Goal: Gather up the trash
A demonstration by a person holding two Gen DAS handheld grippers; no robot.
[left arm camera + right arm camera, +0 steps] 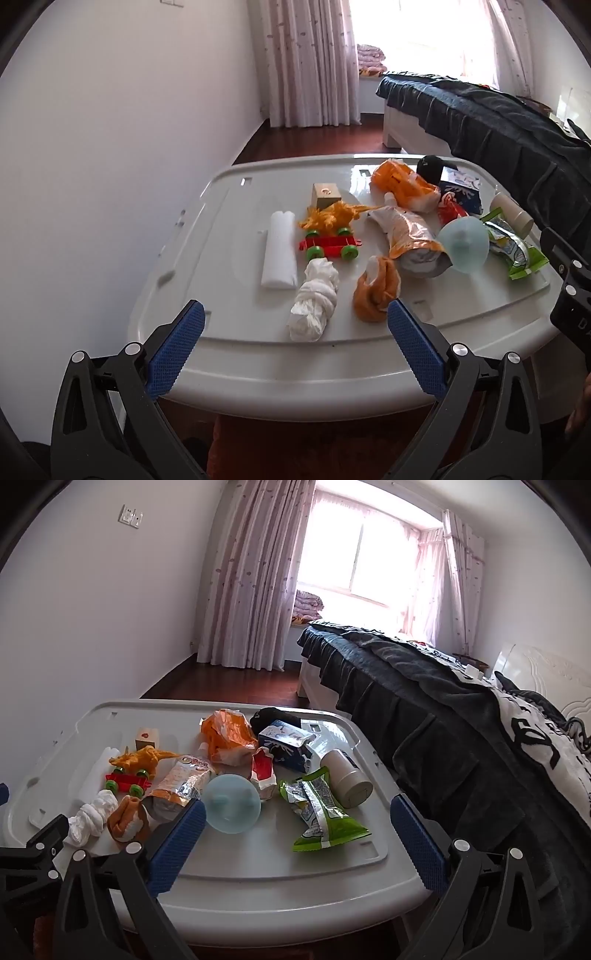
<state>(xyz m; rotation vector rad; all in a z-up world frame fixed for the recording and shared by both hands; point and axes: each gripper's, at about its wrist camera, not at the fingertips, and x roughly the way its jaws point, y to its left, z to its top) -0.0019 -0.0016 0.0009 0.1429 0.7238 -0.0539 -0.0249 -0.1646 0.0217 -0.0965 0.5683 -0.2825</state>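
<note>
A grey plastic bin lid serves as the table and carries a spread of trash. In the left wrist view I see a knotted white bag, a knotted orange bag, a silver-orange snack pouch and a green wrapper. My left gripper is open and empty, just short of the white bag. My right gripper is open and empty, its fingers either side of the green wrapper and a pale blue bowl.
A toy dinosaur on a red cart, a white foam block, a wooden cube, a blue carton and a beige bottle also lie on the lid. A bed with a dark cover stands close on the right.
</note>
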